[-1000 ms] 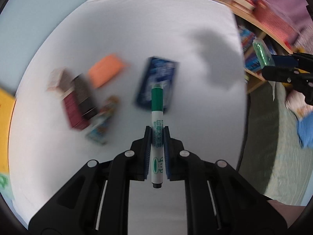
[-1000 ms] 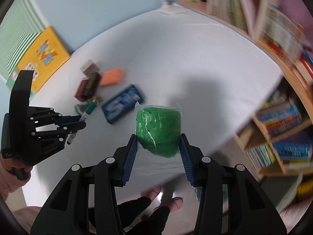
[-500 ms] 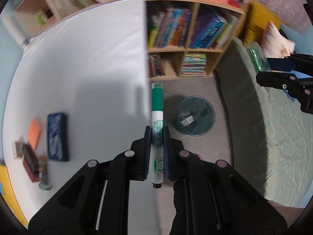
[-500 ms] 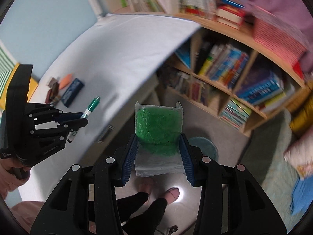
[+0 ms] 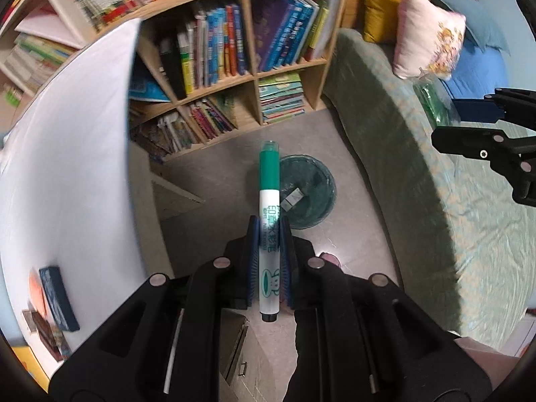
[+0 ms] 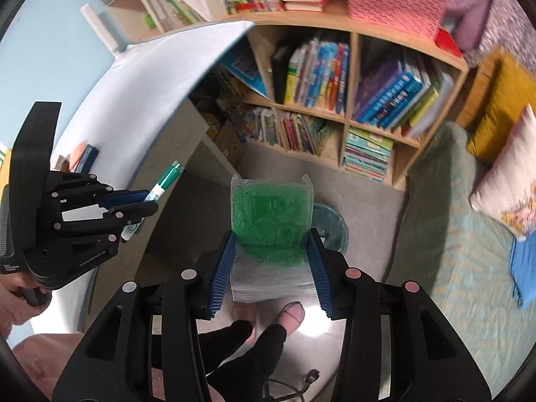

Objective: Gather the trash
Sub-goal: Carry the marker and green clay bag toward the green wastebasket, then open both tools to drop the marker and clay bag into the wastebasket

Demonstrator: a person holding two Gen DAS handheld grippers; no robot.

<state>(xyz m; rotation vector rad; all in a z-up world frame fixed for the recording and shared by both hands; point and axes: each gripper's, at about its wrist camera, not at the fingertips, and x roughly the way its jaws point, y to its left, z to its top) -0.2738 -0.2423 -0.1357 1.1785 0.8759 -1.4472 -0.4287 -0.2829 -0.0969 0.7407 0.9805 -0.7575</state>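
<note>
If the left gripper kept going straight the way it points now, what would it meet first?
Probably the green bin on the floor: the left gripper and its green marker aim at the bin's near rim, with nothing visible between. Depth is unclear, so it might meet bare floor beside it.

Legible print is scarce. The green-capped marker [image 5: 268, 231] at frame centre in the left wrist view carries green print along its white barrel: a few characters, probably Chinese, with a smaller line of Latin letters or digits beside them, none sharp enough to read; lower on the barrel sits a green cartoon-face logo. In the right wrist view, at left, the left gripper [image 6: 142, 202] has a line of small white lettering on its black body, too small to read. Book spines on the bookshelf [image 6: 348, 107] show coloured titles, all blurred.
</note>
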